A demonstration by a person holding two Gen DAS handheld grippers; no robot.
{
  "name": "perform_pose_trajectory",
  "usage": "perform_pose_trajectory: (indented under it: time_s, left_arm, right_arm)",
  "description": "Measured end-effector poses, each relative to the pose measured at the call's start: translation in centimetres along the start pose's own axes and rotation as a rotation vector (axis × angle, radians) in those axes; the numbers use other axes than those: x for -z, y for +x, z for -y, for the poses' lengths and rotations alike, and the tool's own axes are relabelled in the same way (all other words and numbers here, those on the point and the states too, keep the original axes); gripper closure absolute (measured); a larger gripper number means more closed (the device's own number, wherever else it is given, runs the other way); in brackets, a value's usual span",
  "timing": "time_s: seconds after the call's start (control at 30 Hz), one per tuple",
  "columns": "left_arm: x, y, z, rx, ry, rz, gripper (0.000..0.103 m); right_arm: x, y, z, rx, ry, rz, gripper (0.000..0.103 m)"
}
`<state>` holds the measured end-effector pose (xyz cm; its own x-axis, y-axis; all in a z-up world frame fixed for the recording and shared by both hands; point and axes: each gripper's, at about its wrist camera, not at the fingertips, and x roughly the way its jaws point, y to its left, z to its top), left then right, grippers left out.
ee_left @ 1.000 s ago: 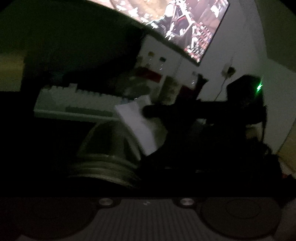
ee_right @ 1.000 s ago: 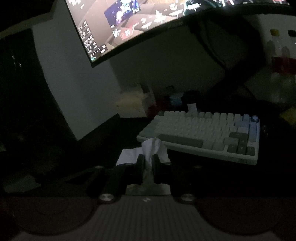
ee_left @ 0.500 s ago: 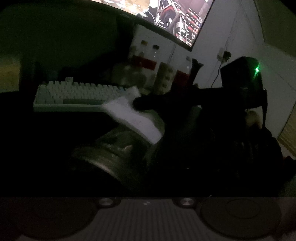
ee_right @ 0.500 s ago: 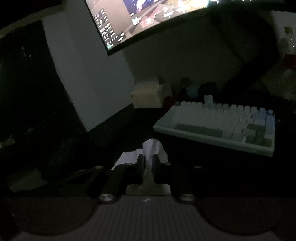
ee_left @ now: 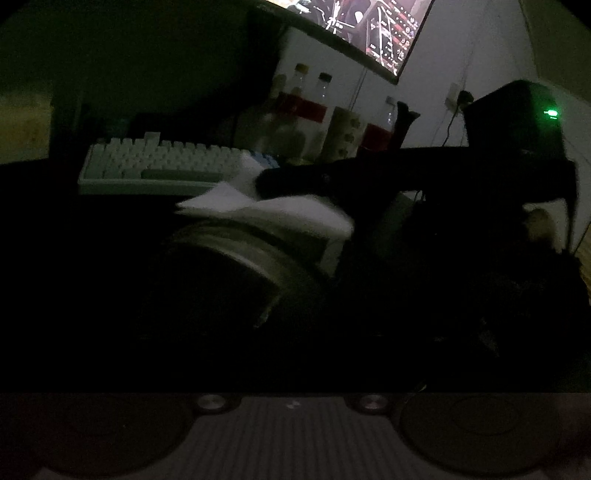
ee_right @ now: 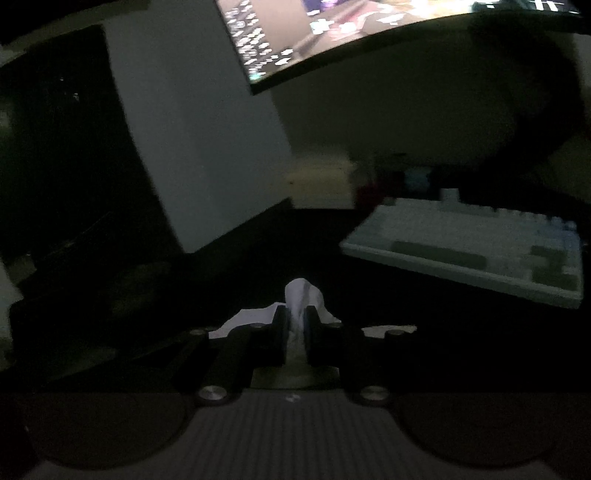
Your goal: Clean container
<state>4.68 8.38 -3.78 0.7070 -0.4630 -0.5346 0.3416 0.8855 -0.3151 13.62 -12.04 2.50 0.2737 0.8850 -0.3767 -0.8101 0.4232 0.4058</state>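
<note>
Lighting: very dim in both views; the room is lying mostly in darkness. Source: a lit monitor [ee_left: 373, 33] is glowing at the top of the left view and again in the right view, throwing a weak grey wash on the wall [ee_right: 192, 147]. A small green lamp [ee_left: 551, 113] is shining at the right of the left view. Shadows: the bench [ee_right: 258, 251] is reading as near black. Brightest item: the white tissue [ee_left: 280, 210] is catching the light, smeared by motion. Blur: the keyboard [ee_right: 472, 251] is streaking in the right view. Distortion: fisheye curving and black vignetting are showing at the edges.
</note>
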Motion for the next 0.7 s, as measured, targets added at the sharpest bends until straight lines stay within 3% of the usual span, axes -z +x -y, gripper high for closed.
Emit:
perform_pose_trajectory:
  time_s: [0.13,0.4,0.6,0.7]
  left_arm:
    - [-0.3,0.3,-0.2,0.003,-0.02,-0.003,0.051]
    - [-0.6,0.5,-0.9,0.006,-0.062,-0.001,0.05]
    - [-0.8,0.7,-1.1,0.008,-0.063,-0.008,0.05]
    - [-0.9,0.7,-1.2,0.007,-0.06,-0.014,0.049]
  right_arm:
    - [0.0,0.3,-0.2,-0.019,-0.024,-0.001,0.091]
    - [-0.7,0.3,3.5,0.121,0.066,-0.006,0.091]
    - [-0.6,1.0,0.2,-0.013,-0.007,-0.01,0.091]
    - [-0.7,1.3,0.0,-0.033,-0.018,-0.015,0.091]
